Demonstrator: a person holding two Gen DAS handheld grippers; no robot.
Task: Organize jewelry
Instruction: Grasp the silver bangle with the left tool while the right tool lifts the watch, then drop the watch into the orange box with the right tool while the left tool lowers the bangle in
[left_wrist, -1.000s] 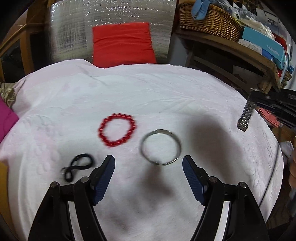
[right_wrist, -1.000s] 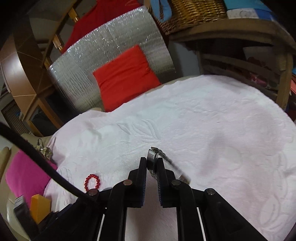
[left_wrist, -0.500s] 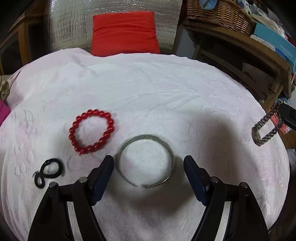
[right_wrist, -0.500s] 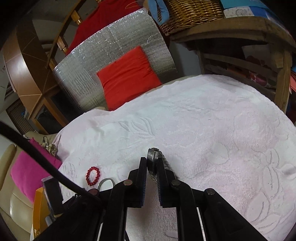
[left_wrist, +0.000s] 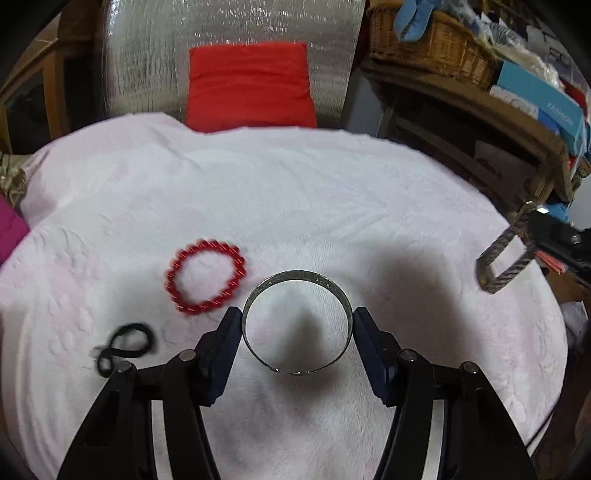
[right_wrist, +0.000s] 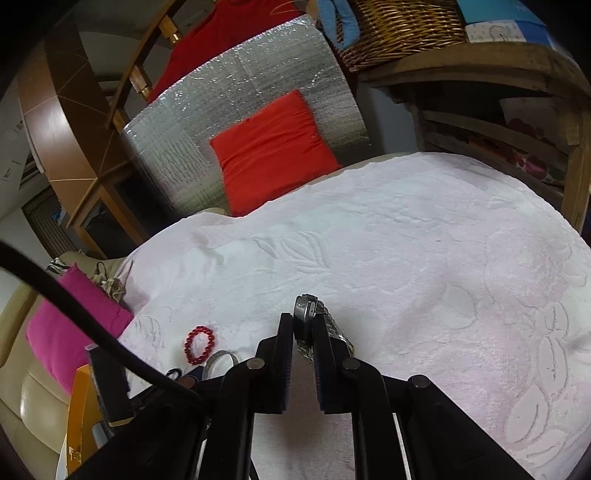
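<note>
A silver bangle (left_wrist: 295, 322) lies on the white cloth (left_wrist: 295, 192). My left gripper (left_wrist: 295, 325) straddles it, with a finger touching each side, and is shut on it. A red bead bracelet (left_wrist: 205, 275) lies to its left, and a black hair tie (left_wrist: 123, 345) lies further left. My right gripper (right_wrist: 302, 328) is shut on a metal watch band (right_wrist: 308, 319) and holds it above the cloth. The watch band (left_wrist: 504, 258) also hangs at the right edge of the left wrist view. The bracelet (right_wrist: 199, 343) and bangle (right_wrist: 219, 362) show small in the right wrist view.
A red cushion (left_wrist: 249, 85) leans on a silver foil panel (left_wrist: 236, 33) behind the table. A wooden shelf (left_wrist: 480, 110) with a wicker basket (left_wrist: 428, 48) and boxes stands at the right. A pink cushion (right_wrist: 70, 328) lies to the left.
My left gripper has moved forward over the bangle and closed in from wide open until its fingers touch both sides. My right gripper still holds the watch band aloft.
</note>
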